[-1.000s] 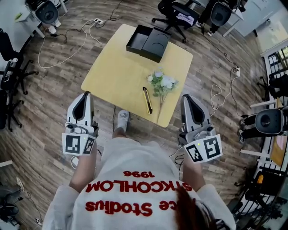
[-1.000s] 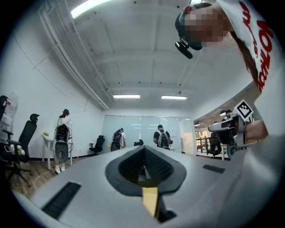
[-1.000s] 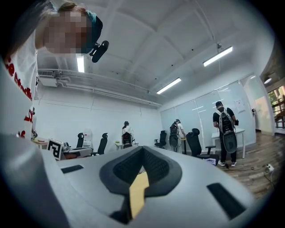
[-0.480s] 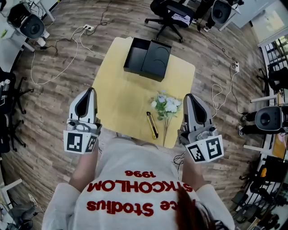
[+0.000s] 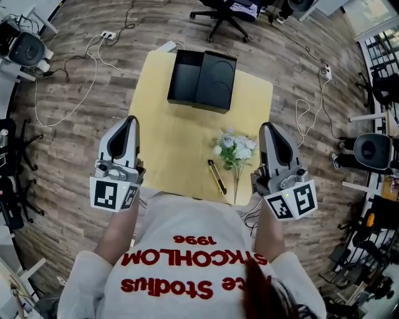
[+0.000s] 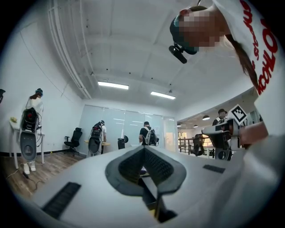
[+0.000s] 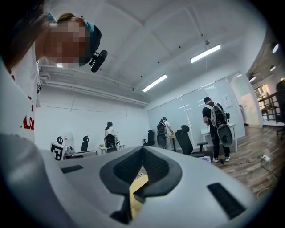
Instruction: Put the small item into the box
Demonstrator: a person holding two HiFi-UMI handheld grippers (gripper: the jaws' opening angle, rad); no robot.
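Note:
On the yellow table [image 5: 168, 137] an open black box [image 5: 202, 80] stands at the far edge, its lid lying flat beside it. A small bunch of white flowers [image 5: 235, 149] lies near the front right. A yellow and black utility knife [image 5: 217, 177] lies just left of the flower stem. My left gripper [image 5: 131, 119] is held at the table's left edge, shut and empty. My right gripper [image 5: 267, 126] is held at the table's right edge, right of the flowers, also shut and empty. Both gripper views look level across the room, each with its pads [image 6: 143, 149] [image 7: 142, 149] meeting at the tip.
Wood floor surrounds the table, with cables [image 5: 93, 56] at the left and at the right [image 5: 302, 121]. Office chairs [image 5: 221, 9] stand behind the table, and more equipment [image 5: 374, 149] at the right. Several people [image 7: 216, 124] stand at desks in the room.
The table and box have come closer in the head view. Both grippers, once short of the table's near edge, now flank it. Their jaws stay shut.

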